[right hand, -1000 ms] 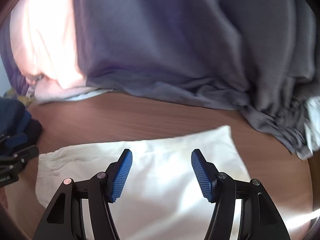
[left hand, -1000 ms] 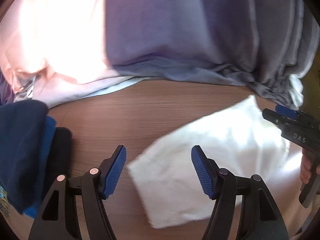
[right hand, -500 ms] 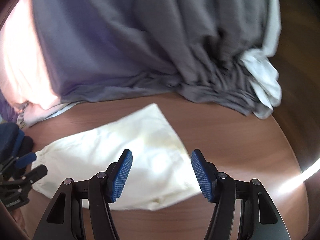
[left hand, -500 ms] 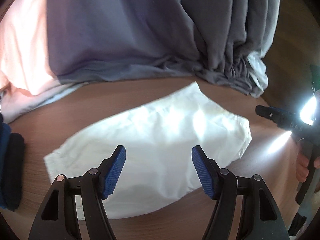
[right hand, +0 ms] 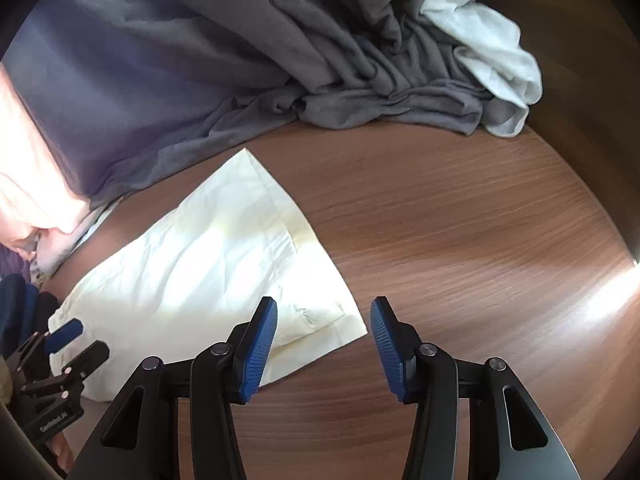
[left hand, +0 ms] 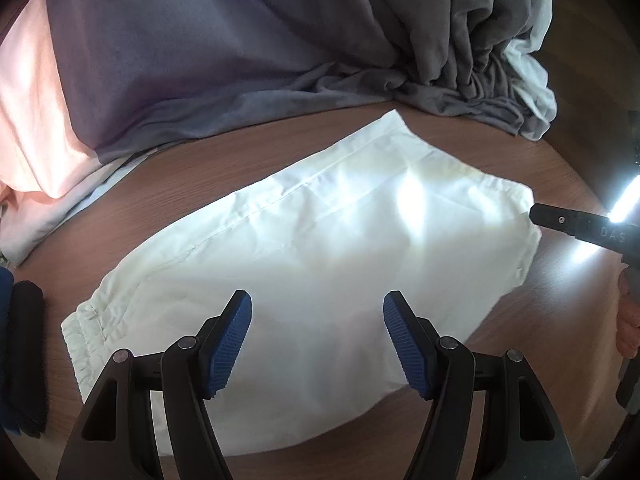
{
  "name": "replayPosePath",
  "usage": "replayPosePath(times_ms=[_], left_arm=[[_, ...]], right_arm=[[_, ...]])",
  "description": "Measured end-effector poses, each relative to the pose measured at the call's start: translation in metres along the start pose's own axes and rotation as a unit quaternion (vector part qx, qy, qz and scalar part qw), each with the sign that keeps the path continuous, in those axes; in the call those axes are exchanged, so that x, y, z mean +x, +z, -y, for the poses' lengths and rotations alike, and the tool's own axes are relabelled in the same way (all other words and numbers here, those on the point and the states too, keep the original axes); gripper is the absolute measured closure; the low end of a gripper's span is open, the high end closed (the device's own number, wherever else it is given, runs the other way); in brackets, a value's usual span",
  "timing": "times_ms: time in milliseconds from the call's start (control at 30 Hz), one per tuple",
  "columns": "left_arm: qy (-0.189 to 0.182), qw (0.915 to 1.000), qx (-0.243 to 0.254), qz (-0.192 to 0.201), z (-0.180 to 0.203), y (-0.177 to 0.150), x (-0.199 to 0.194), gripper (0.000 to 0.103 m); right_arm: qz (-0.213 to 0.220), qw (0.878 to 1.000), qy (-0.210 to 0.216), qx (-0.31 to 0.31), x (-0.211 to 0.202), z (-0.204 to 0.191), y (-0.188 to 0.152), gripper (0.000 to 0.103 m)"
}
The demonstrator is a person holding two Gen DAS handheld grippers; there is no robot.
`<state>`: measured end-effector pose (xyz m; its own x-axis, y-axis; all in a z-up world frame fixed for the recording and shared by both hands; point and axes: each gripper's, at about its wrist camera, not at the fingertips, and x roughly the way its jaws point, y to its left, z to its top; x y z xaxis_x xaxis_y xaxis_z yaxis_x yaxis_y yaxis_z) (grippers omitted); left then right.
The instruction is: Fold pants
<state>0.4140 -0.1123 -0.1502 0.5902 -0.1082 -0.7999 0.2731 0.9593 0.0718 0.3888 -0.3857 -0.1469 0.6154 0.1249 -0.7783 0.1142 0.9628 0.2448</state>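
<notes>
White pants (left hand: 320,248) lie flat on the wooden table (right hand: 460,220). Left claw (left hand: 317,340) hovers above them, jaws apart, empty. Right claw (right hand: 323,344), jaws just narrowing, empty, over the hem corner.

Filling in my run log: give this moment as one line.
pants: flat on table | left gripper: open, above pants | right gripper: open, jaws just closing, at hem corner

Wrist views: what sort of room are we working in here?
Probably a bedroom or laundry corner at home. White pants lie flat on a wood-grain surface, with a heap of grey bedding or clothing piled behind and dark folded garments stacked at the left edge.
</notes>
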Motion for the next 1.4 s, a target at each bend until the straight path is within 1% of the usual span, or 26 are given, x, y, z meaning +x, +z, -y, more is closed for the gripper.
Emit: replayPosePath(times_ms=[100, 233, 333, 400, 533, 567, 667, 700, 833, 933, 1000, 1033, 1067, 1167, 1267, 1333, 1400], left_arm=[[0.006, 1.0, 0.003, -0.005, -0.001, 0.001, 0.006, 0.035], [0.004, 0.9999, 0.006, -0.014, 0.0, 0.002, 0.014, 0.035], [0.004, 0.9998, 0.009, -0.016, 0.001, 0.002, 0.018, 0.035], [0.004, 0.9998, 0.007, -0.018, 0.0, 0.003, 0.02, 0.035], [-0.002, 0.9997, -0.001, -0.024, -0.004, 0.002, 0.026, 0.034], [-0.002, 0.9996, -0.004, -0.028, -0.005, 0.001, 0.028, 0.034], [-0.004, 0.9994, -0.009, -0.034, -0.007, -0.002, 0.032, 0.034], [-0.004, 0.9993, -0.01, -0.035, -0.007, -0.003, 0.033, 0.034], [-0.001, 0.9993, -0.007, -0.036, -0.006, -0.005, 0.036, 0.032], [-0.001, 0.9992, -0.007, -0.039, -0.006, -0.006, 0.037, 0.031], [0.0, 0.9992, -0.008, -0.04, -0.005, -0.006, 0.038, 0.03], [0.0, 0.9991, -0.009, -0.041, -0.005, -0.006, 0.039, 0.029], [0.0, 0.9991, -0.009, -0.042, -0.004, -0.006, 0.039, 0.029], [-0.003, 0.9989, -0.012, -0.045, -0.003, -0.006, 0.041, 0.025], [-0.008, 0.9984, -0.023, -0.051, -0.004, -0.005, 0.043, 0.021], [-0.008, 0.9981, -0.027, -0.055, -0.006, -0.005, 0.046, 0.019], [-0.01, 0.9977, -0.028, -0.061, -0.007, -0.003, 0.047, 0.018]], right_arm=[[-0.007, 1.0, 0.012, 0.011, 0.007, 0.001, 0.0, 0.053], [-0.013, 0.999, 0.029, 0.033, 0.012, 0.003, 0.002, 0.053], [-0.011, 0.999, 0.034, 0.036, 0.012, 0.0, 0.004, 0.053], [-0.012, 0.999, 0.033, 0.039, 0.013, -0.001, 0.005, 0.053], [-0.002, 0.999, 0.021, 0.028, 0.011, -0.006, 0.009, 0.053], [-0.006, 1.0, 0.013, 0.021, 0.012, -0.007, 0.01, 0.053], [-0.019, 1.0, 0.008, 0.016, 0.018, -0.007, 0.009, 0.054], [-0.025, 1.0, 0.003, 0.016, 0.019, -0.006, 0.008, 0.059], [-0.041, 0.999, 0.005, 0.029, 0.022, -0.002, 0.003, 0.062], [-0.046, 0.999, 0.002, 0.028, 0.023, -0.003, 0.002, 0.071], [-0.046, 0.999, 0.007, 0.028, 0.022, -0.003, 0.003, 0.089], [-0.044, 0.999, 0.009, 0.029, 0.02, -0.003, 0.003, 0.09], [-0.041, 0.999, 0.008, 0.028, 0.018, -0.004, 0.004, 0.094], [-0.021, 1.0, -0.001, 0.017, 0.006, -0.01, 0.005, 0.096], [0.003, 1.0, -0.022, 0.005, -0.007, -0.016, 0.005, 0.097], [0.002, 0.999, -0.038, -0.002, -0.007, -0.017, 0.004, 0.097], [-0.01, 0.999, -0.045, 0.002, -0.001, -0.014, 0.003, 0.097]])
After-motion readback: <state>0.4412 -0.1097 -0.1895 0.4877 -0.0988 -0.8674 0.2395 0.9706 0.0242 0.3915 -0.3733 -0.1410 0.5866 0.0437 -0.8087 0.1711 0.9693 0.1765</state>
